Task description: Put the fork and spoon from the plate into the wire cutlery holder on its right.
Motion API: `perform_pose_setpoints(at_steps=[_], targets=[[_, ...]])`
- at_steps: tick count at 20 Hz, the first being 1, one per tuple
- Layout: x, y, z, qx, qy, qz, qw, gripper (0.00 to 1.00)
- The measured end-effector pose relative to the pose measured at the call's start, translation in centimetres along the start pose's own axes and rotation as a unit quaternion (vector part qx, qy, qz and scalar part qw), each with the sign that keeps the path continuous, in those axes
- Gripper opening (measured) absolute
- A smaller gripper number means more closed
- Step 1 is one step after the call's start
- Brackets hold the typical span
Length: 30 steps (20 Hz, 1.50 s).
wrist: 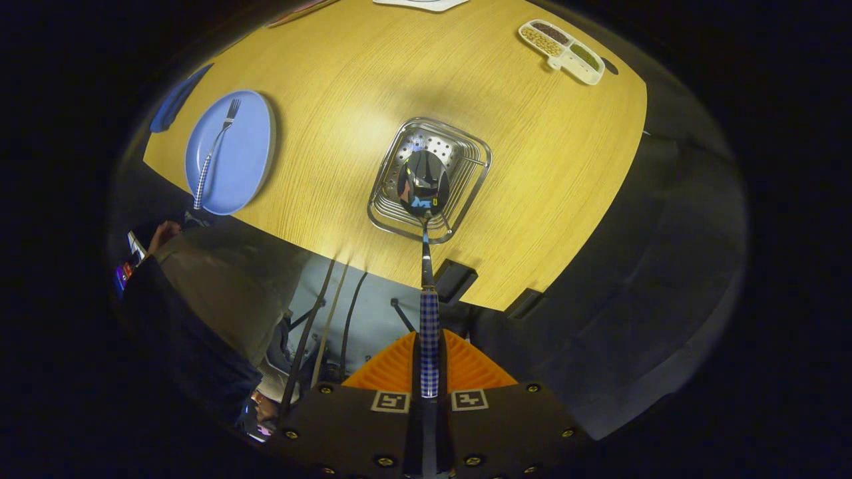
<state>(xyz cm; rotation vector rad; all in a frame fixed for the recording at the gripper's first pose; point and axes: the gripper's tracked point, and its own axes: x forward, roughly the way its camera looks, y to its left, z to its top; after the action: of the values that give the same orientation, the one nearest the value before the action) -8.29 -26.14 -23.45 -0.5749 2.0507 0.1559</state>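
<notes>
My gripper (429,362) is shut on the checkered handle of the spoon (425,199), which points straight ahead from the fingers. The spoon's shiny bowl hangs over the opening of the wire cutlery holder (466,193), seen from high above; I cannot tell whether the bowl is inside it. To the holder's left on the wooden table (333,100) sits the blue plate (246,159). The fork (214,154), with a matching checkered handle, lies on the plate with its tines toward the far side.
A white divided dish (562,52) with beans and grains sits at the far right of the table. A blue flat object (176,100) lies beyond the plate. A person (200,313) stands below the near table edge, by cables and dark brackets.
</notes>
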Motion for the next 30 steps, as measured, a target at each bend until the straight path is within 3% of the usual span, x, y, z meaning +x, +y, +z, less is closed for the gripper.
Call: perform_pose_setpoints(at_steps=[10, 20, 22, 23, 24, 27, 30], targets=[[1.2, -1.1, 2.5, -0.033, 0.087, -0.031, 0.995, 0.08], [0.9, -1.6, 4.7, -0.023, 0.085, -0.044, 0.995, 0.13], [0.4, -1.5, 4.5, -0.016, 0.075, -0.038, 0.996, 0.20], [0.2, -1.4, 4.4, -0.012, 0.069, -0.034, 0.997, 0.35], [0.0, -1.3, 4.2, -0.009, 0.060, -0.029, 0.998, 0.42], [-1.0, -1.0, 3.8, 0.002, 0.024, -0.027, 0.999, 0.77], [-1.9, -0.6, 3.0, 0.010, -0.019, -0.022, 1.000, 0.90]])
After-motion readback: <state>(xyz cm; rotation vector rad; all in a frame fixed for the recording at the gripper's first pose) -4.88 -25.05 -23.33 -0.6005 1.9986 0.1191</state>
